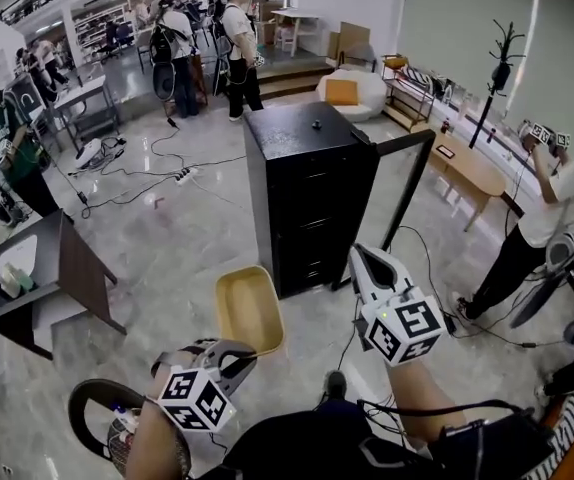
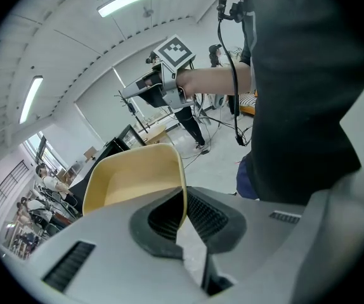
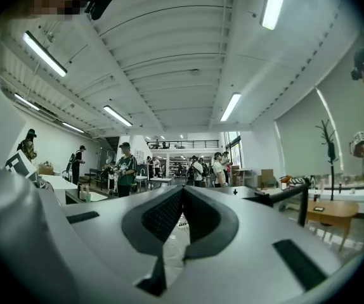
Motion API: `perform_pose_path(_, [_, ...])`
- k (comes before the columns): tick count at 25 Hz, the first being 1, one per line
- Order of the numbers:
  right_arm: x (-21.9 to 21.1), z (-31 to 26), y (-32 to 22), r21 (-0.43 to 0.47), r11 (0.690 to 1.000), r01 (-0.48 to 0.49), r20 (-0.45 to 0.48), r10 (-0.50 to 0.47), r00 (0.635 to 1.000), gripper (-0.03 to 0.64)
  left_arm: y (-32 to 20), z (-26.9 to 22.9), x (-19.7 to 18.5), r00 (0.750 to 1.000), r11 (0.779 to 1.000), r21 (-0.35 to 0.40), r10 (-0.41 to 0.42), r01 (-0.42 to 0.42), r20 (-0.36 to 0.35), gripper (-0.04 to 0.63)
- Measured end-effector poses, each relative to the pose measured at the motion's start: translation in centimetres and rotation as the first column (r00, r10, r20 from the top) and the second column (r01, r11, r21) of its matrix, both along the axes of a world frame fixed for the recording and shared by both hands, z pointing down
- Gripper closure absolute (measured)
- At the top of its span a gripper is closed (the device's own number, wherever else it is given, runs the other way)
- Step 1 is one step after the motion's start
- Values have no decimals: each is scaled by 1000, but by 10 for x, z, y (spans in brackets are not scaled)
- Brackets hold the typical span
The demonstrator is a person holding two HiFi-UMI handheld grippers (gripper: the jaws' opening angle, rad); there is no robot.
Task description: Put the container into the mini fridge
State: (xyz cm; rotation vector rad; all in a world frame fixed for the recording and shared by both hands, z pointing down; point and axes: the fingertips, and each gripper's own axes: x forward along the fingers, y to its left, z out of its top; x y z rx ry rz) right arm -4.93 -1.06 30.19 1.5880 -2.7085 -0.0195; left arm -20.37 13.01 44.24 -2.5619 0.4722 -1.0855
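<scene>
Yellow container (image 1: 249,308): held in the air at 7 o'clock of the black mini fridge (image 1: 312,193), near it, not yet inside.
Left gripper (image 2: 183,211): clamped on the container's thin side wall at the rim.
Right gripper (image 3: 181,211): jaws pressed together, nothing held.
Handling: judged light, stiff and smooth; tilting is risked, so a deep rim bite is advised.

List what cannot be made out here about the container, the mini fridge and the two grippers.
Inside of the mini fridge: the head view shows only its top and outer walls.
The small thing on its top: too small to name.
Underside of the container: the head view and the left gripper view both look into it.
Front of the mini fridge in the right gripper view: behind the right gripper body.
</scene>
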Motion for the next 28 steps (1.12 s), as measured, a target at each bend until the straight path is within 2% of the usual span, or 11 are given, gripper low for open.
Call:
perform_pose_path(12, [48,10,-90,-11,997,76,7,-76,997,600,-87,-6,58,997,997,-2,-80,80,-5,574])
perform_pose_path(22, [127,15,-154,-18,992,121,15,-121,993,600,-159,3,149,996,996,-19,-87,87,22,574])
perform_pose_path(26, [151,15,-165,-24,990,137,16,-137,990,600,-180,-4,179,995,996,-2,-93,93,-23,574])
perform_pose_path(28, [164,18,-171,-22,991,130,7,-129,992,600,-187,-5,190,996,996,2,-87,87,-22,574])
